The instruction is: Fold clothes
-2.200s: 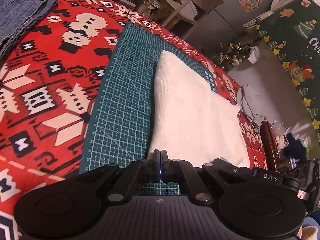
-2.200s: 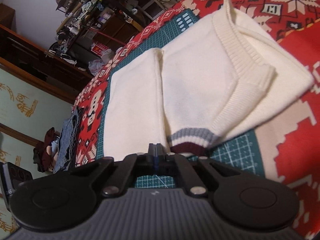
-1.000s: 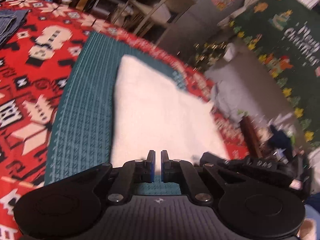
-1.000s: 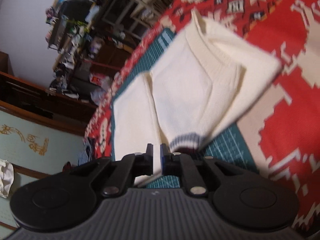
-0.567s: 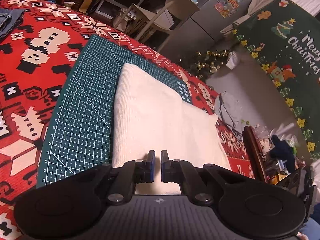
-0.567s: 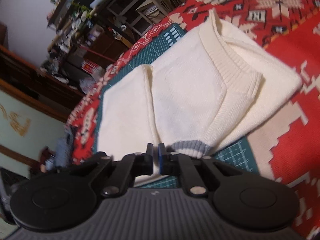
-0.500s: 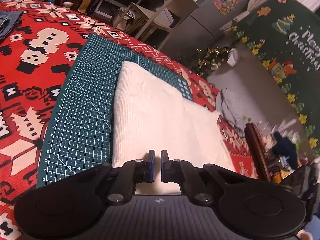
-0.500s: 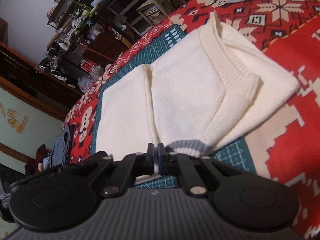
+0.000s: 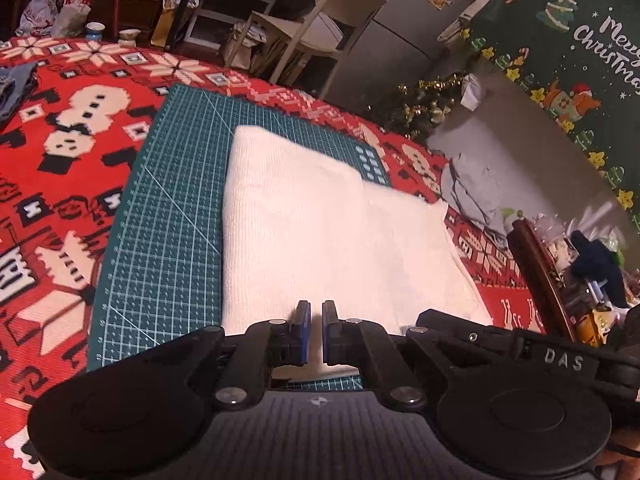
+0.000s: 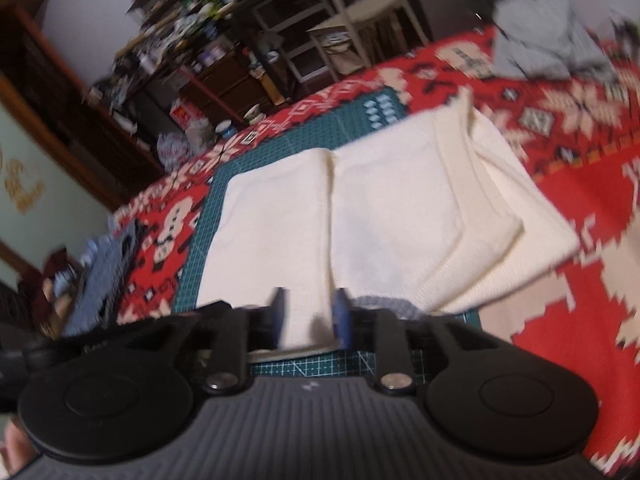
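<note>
- left gripper (image 9: 316, 330) slightly apart, right gripper (image 10: 308, 316) apart, both over sweater (image 9: 320, 232) near hem.
- Pinch hem evenly at cutting mat (image 9: 168, 208) near edge, fold away square.

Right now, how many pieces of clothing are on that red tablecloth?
3 that I can see: a cream sweater on the green mat, a grey garment at the far edge, and folded jeans left. More may be hidden.

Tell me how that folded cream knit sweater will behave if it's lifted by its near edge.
The folded cream knit sweater will probably sag and unfold, since its layers lie loose. The thick ribbed knit likely grips well rather than slipping. It looks bulky, so the open right hand-held gripper may catch only some layers.
</note>
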The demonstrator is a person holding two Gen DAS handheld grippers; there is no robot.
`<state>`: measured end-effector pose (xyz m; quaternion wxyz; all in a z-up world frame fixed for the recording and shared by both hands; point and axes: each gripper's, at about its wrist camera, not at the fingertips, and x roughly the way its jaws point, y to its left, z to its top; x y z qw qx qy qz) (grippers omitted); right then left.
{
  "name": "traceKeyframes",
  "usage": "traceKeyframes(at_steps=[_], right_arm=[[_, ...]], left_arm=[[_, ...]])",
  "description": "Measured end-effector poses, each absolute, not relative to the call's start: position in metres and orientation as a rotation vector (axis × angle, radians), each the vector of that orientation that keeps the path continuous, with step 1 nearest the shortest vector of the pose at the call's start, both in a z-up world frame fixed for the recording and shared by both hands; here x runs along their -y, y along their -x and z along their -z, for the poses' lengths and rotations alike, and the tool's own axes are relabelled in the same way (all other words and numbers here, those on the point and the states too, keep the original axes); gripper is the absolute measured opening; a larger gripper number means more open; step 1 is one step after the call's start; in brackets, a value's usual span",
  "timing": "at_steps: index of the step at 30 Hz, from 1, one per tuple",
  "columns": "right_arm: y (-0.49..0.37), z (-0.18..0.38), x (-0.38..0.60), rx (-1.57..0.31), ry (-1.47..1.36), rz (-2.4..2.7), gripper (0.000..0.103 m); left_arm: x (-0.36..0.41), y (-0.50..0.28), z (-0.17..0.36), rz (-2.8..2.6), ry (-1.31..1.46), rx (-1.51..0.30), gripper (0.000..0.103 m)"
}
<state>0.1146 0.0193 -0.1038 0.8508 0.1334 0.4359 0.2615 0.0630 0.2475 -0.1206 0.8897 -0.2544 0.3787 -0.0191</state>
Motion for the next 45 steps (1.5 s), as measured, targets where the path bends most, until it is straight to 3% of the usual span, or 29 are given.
traceKeyframes(at_steps=[2,5,7,12,21,29,34,36,38,40,41,42,43,45], right_arm=[[-0.113,0.097,-0.028,-0.902,-0.22,-0.544,0.047],[-0.112,0.089,-0.04,-0.877,-0.16,-0.52,0.067],[-0.112,0.085,-0.047,-0.86,-0.121,-0.504,0.082],[-0.11,0.073,-0.066,-0.818,-0.022,-0.463,0.101],[-0.119,0.051,-0.09,-0.729,0.166,-0.433,0.102],[-0.135,0.049,-0.085,-0.695,0.274,-0.477,0.102],[-0.155,0.061,-0.084,-0.741,0.216,-0.488,0.102],[-0.161,0.061,-0.084,-0.743,0.184,-0.51,0.102],[-0.166,0.06,-0.087,-0.727,0.155,-0.542,0.098],[-0.172,0.062,-0.092,-0.742,0.129,-0.591,0.082],[-0.177,0.065,-0.095,-0.771,0.118,-0.622,0.076],[-0.181,0.068,-0.099,-0.8,0.108,-0.65,0.061],[-0.185,0.072,-0.103,-0.825,0.096,-0.675,0.044],[-0.189,0.081,-0.11,-0.857,0.089,-0.715,0.023]], left_arm=[[-0.251,-0.061,0.115,0.014,0.521,-0.761,0.01],[-0.256,-0.057,0.104,-0.072,0.462,-0.719,0.04],[-0.261,-0.053,0.097,-0.128,0.418,-0.7,0.045],[-0.292,-0.047,0.093,-0.191,0.527,-0.721,0.063],[-0.269,-0.043,0.076,-0.413,0.284,-0.704,0.086],[-0.246,-0.058,0.076,-0.374,0.111,-0.697,0.086],[-0.255,-0.075,0.087,-0.408,0.271,-0.733,0.083],[-0.267,-0.08,0.091,-0.375,0.36,-0.767,0.065],[-0.28,-0.084,0.095,-0.352,0.464,-0.762,0.054],[-0.292,-0.09,0.1,-0.31,0.574,-0.762,0.039],[-0.296,-0.093,0.102,-0.268,0.618,-0.765,0.024],[-0.3,-0.095,0.104,-0.228,0.657,-0.768,0.011],[-0.301,-0.097,0.106,-0.204,0.666,-0.769,0.008],[-0.304,-0.101,0.11,-0.156,0.685,-0.772,0.008]])
